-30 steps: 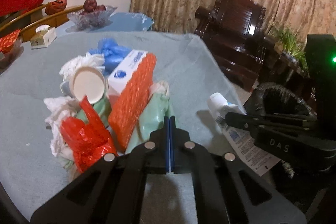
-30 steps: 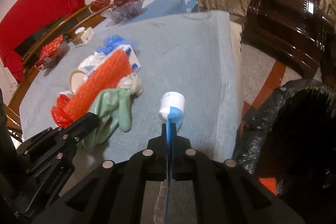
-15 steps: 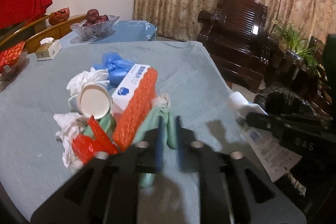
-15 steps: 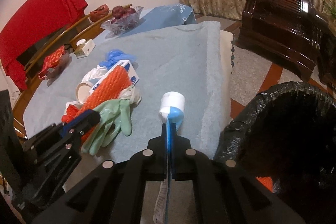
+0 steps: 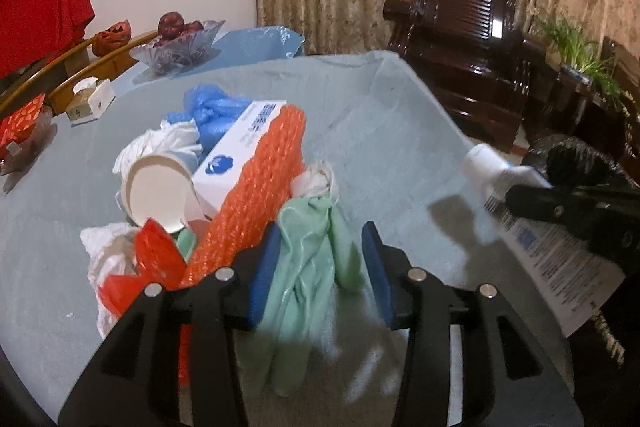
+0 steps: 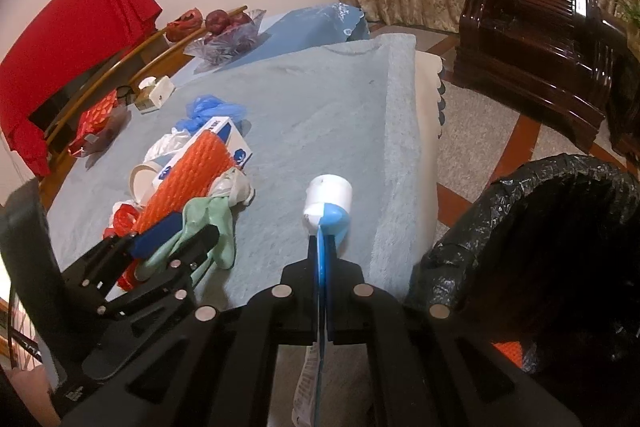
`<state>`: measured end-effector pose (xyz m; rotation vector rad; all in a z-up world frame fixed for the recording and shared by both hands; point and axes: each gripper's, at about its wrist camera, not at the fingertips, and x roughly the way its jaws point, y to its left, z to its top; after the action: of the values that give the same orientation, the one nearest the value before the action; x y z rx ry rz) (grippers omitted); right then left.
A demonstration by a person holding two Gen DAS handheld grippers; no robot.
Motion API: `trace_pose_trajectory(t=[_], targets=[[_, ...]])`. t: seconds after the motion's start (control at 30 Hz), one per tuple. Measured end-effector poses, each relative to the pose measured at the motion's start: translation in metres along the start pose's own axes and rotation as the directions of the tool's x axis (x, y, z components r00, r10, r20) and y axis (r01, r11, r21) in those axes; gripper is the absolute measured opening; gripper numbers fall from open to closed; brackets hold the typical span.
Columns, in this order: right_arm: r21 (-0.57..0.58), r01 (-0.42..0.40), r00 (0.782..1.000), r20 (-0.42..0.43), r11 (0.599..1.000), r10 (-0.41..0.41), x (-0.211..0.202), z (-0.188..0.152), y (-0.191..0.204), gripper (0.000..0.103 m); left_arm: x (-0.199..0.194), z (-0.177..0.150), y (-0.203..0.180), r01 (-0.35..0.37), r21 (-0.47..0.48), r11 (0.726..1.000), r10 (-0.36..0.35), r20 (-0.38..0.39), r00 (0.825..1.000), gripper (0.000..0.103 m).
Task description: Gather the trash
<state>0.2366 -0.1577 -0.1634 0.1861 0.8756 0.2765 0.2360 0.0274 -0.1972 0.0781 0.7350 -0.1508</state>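
A trash pile lies on the light blue tablecloth (image 5: 360,131): a green rubber glove (image 5: 308,267), orange bubble wrap (image 5: 256,199), a white and blue box (image 5: 240,151), a paper cup (image 5: 156,191), red plastic (image 5: 152,263) and blue plastic (image 5: 208,107). My left gripper (image 5: 320,267) is open with its blue pads on either side of the green glove (image 6: 208,223). My right gripper (image 6: 322,247) is shut on a flattened white tube with a white cap (image 6: 328,199), held above the table's edge. The tube also shows in the left wrist view (image 5: 520,211).
A bin lined with a black bag (image 6: 540,247) stands on the floor right of the table. A glass fruit bowl (image 5: 176,43), a small tissue box (image 5: 92,99) and a red packet (image 5: 20,119) sit at the table's far side. A dark wooden armchair (image 5: 472,47) stands beyond.
My left gripper has opened and moved forward so the green glove now lies between its pads. My right gripper has moved right with the tube, nearer the black bin.
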Motion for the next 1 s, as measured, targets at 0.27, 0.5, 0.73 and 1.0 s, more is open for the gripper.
trace_pose_trajectory(t=[0.27,0.5,0.73,1.0], targets=[[0.011,0.004,1.000,-0.008,1.000,-0.004,0.002,-0.002,-0.004,0.003,-0.004,0.000,0.012,0.001,-0.062,0.998,-0.001,-0.006,1.000,0.007],[0.004,0.000,1.000,0.015,1.000,0.000,-0.010,0.001,-0.001,0.003,-0.035,0.002,0.004,0.061,-0.071,0.996,-0.057,0.054,0.997,0.004],[0.012,0.001,0.998,0.066,1.000,-0.002,-0.037,0.004,-0.002,0.003,-0.059,0.010,-0.002,0.078,-0.093,0.993,-0.070,0.079,0.994,0.004],[0.021,0.023,0.988,0.150,1.000,-0.026,-0.089,0.003,-0.014,0.003,-0.087,0.027,-0.021,0.093,-0.072,0.993,-0.084,0.125,0.989,0.004]])
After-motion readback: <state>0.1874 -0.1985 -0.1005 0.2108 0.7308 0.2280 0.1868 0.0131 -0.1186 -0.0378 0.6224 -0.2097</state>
